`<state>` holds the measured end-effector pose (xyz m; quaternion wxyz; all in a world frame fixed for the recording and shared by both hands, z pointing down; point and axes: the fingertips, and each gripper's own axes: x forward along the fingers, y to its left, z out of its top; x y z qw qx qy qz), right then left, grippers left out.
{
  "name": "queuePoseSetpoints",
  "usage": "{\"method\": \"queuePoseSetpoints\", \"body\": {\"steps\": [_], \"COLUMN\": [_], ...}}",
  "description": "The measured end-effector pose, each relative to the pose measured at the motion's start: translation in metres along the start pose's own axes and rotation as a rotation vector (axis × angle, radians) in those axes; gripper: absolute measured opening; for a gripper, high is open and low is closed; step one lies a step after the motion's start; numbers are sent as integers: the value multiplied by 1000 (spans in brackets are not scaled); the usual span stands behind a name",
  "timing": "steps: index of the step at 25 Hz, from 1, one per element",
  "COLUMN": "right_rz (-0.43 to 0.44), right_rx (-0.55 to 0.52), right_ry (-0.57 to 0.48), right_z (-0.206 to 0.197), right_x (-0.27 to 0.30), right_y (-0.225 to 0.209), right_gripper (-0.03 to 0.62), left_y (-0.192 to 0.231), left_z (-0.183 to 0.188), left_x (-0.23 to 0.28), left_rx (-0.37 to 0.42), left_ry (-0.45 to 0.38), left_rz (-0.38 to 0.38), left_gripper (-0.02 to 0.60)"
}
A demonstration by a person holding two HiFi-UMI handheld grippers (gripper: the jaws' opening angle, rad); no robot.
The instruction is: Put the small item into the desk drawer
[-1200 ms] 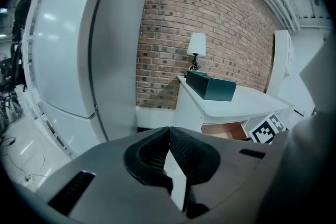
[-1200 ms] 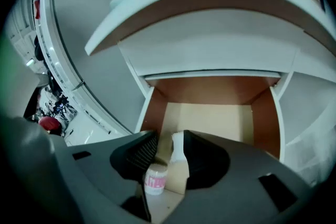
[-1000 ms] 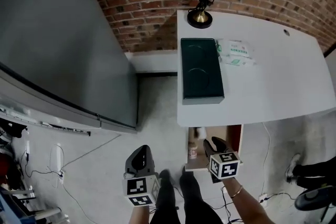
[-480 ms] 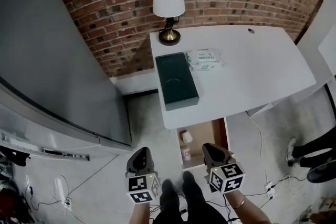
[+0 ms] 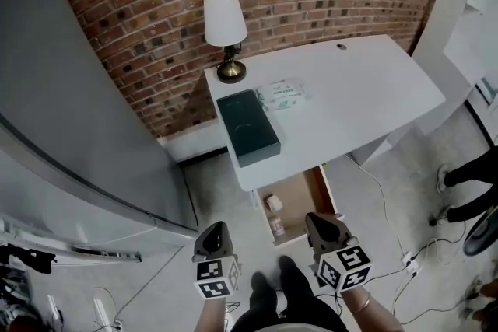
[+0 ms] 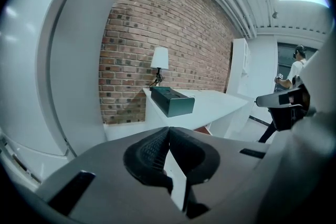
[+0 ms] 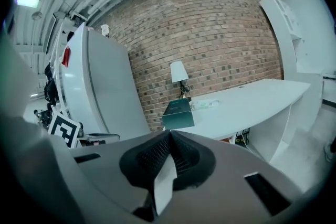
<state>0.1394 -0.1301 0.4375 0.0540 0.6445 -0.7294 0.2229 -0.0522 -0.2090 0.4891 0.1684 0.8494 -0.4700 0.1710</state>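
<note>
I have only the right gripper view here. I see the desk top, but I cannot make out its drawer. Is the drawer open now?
Observer: Yes. In the head view the drawer is pulled out from under the desk.
Operator: Is something inside it?
Observer: Two small items lie at its left side in the picture. I cannot tell what they are.
Operator: And the left gripper?
Observer: Its own view shows the jaws together, with nothing between them.
</note>
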Motion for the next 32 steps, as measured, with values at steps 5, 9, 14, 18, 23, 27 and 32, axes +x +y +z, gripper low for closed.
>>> {"method": "queuePoseSetpoints", "body": {"steps": [5,9,14,18,23,27,32], "right_rz": [-33,-61,-84,-107,-110,-112,-114], "right_rx": [-6,-4,-7,-11,-7,-7,-8], "right_ry": [-32,-59,-96,-100,-100,-103,-102], "right_z": [4,11,17,18,13,11,4], "right_x": [-26,-40,-52,-60,-66,-68,-70], "right_y": [10,16,18,20,25,29,34], "right_gripper": [6,5,5,5,5,5,5], "left_y": [-6,-10,-15,-18,-19,-20,-21], "left_z": [2,10,11,13,9,9,6], "left_x": [-12,-20,-25,-31,-36,-38,-42], "left_rx": [32,56,78,89,95,100,107], "left_ry": [-3,-10,-22,-26,-19,-27,-31], "left_rz": [-43,-76,-105,-124,-129,-136,-145], "left_gripper": [21,21,21,21,21,21,21]}}
